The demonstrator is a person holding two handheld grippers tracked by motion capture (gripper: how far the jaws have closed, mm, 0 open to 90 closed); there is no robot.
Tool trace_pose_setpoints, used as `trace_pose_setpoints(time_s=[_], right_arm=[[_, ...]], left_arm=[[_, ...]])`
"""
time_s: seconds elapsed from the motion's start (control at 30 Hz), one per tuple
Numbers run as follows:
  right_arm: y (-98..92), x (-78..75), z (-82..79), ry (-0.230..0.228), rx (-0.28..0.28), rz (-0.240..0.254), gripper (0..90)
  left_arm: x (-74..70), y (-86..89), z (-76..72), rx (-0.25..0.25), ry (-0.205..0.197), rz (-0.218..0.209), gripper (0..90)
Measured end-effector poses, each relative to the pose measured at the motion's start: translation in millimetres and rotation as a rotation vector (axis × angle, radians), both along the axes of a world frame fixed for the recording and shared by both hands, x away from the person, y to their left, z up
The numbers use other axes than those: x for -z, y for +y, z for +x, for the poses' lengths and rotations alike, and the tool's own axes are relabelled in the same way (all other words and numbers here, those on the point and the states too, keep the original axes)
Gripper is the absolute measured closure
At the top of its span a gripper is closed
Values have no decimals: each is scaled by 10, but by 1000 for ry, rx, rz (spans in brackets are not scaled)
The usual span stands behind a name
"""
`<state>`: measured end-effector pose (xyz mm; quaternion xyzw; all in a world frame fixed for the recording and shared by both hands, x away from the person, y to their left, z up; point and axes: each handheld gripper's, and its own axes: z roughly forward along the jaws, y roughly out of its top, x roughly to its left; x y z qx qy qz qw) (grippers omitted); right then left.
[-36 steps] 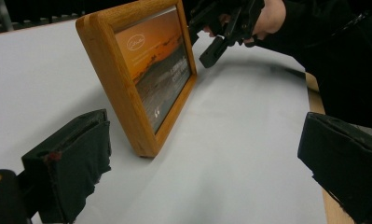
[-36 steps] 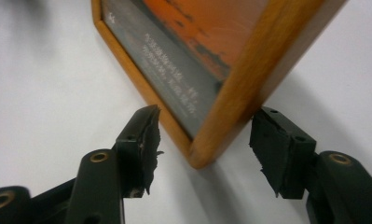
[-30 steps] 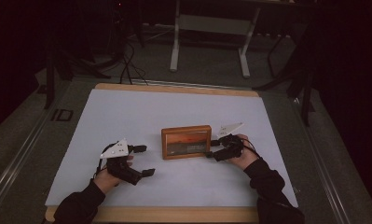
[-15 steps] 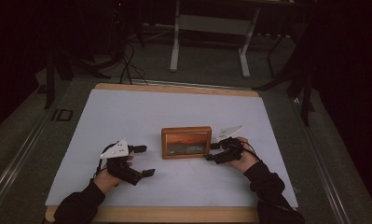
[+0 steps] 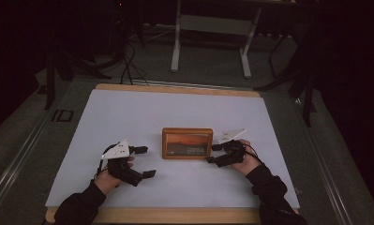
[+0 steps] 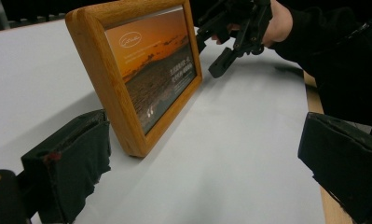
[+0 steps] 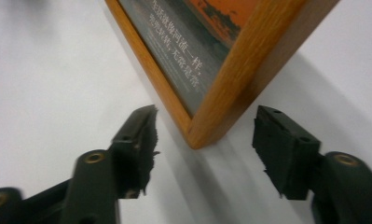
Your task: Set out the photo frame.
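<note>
A wooden picture frame (image 5: 187,143) with an orange sunset print stands upright, leaning back a little, in the middle of the white table top. My right gripper (image 5: 213,153) is at the frame's right end, open. In the right gripper view its jaws (image 7: 207,119) straddle the frame's lower corner (image 7: 249,60) without touching it, and they have just been opening. My left gripper (image 5: 146,161) rests open on the table to the left of the frame. The left gripper view has its pads (image 6: 72,163) wide apart, with the frame (image 6: 146,70) ahead and the right gripper (image 6: 210,53) beyond.
The white sheet (image 5: 175,112) covers a wood-edged table (image 5: 175,214). Past the far edge, on a dark floor, stand a metal stand's legs (image 5: 175,51) and loose cables (image 5: 128,65). The person's dark sleeves (image 5: 273,197) come in from the near edge.
The right gripper has shifted slightly toward the near side at the frame's right end. The frame and the left gripper have stayed put.
</note>
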<state>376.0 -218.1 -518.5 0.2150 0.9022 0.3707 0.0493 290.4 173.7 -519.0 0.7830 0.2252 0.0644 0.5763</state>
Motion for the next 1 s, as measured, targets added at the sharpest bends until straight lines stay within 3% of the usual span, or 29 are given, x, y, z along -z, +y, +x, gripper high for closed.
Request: trace_pose_setpoints(time_s=[0.1, 0.27, 0.4, 0.53, 0.63, 0.83, 1.0], right_arm=[[-37, 11, -32, 0, 15, 14, 330], [-137, 40, -124, -5, 27, 55, 164], [-223, 59, -213, -13, 48, 94, 143], [-247, 57, -277, -21, 52, 103, 139], [-290, 49, -376, -56, 69, 113, 136], [-358, 26, -501, -60, 83, 158, 133], [-411, 40, -590, -87, 98, 152, 131]], left_arm=[[4, 0, 0, 2, 1, 0, 28], [1, -8, -7, 1, -6, 6, 28], [4, -12, -11, 3, -7, 8, 28], [2, -15, -20, 3, -9, 8, 28], [-1, -5, -22, 2, -13, 11, 28], [1, 5, -28, -2, -14, 12, 28], [1, 9, -35, -2, -15, 9, 28]])
